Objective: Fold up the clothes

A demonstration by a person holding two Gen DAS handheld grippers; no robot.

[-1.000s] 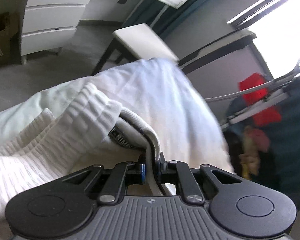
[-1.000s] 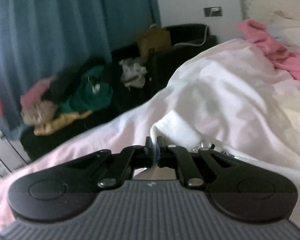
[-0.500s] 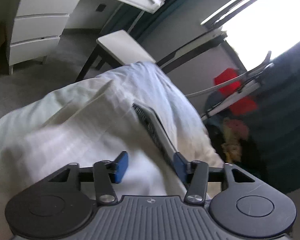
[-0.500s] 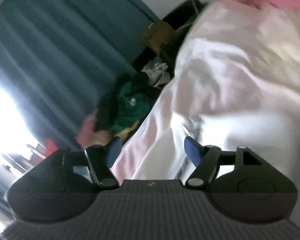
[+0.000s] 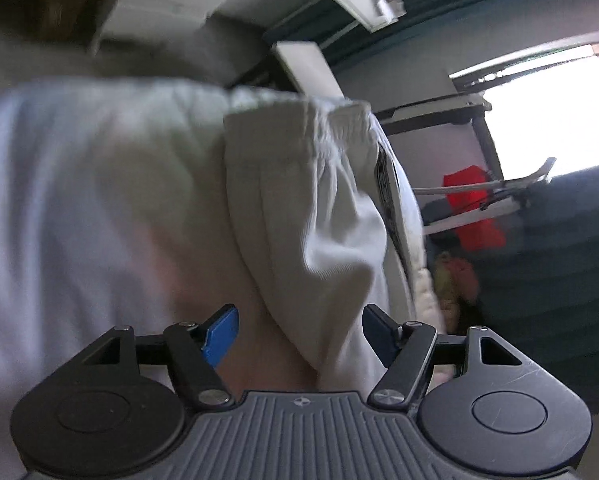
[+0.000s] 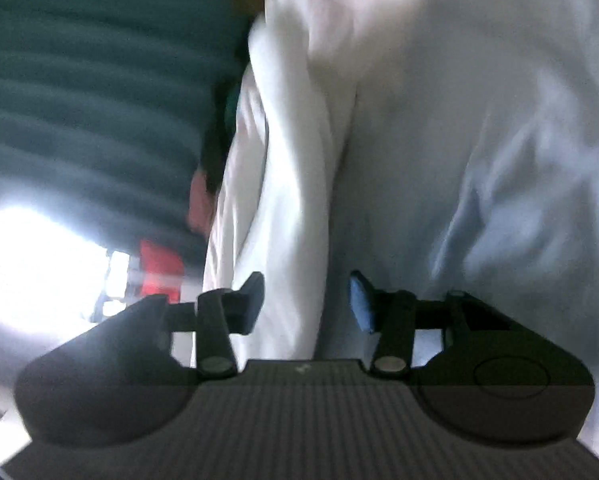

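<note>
The white ribbed garment [image 5: 307, 216] is lying on the pale bedsheet [image 5: 79, 208], bunched into a long fold with its gathered band at the far end and a dark printed label showing along its right edge. The left gripper [image 5: 299, 332] is hovering just over the near end of that garment, and its jaws have just been opening; they are standing apart now, with cloth running between the blue pads but neither pad pressing on it. The right gripper [image 6: 305, 300] is sitting over a ridge of the same white cloth [image 6: 295, 184], and its jaws have just been narrowing, though they are not yet biting: a gap is showing on both sides of the fold.

To my eye the step in hand is a re-grip between folds: both tools are free of the garment and looking for new hold points. The next move is calling for each one to close on an edge of the garment alone, without catching the bedsheet beneath.

The left view is showing the garment's band and label, a red cloth [image 5: 475, 208] hanging beyond the garment and a white bench [image 5: 307, 66] past its far end. The right view, badly blurred, is showing teal curtains [image 6: 99, 80] beside the garment instead.
</note>
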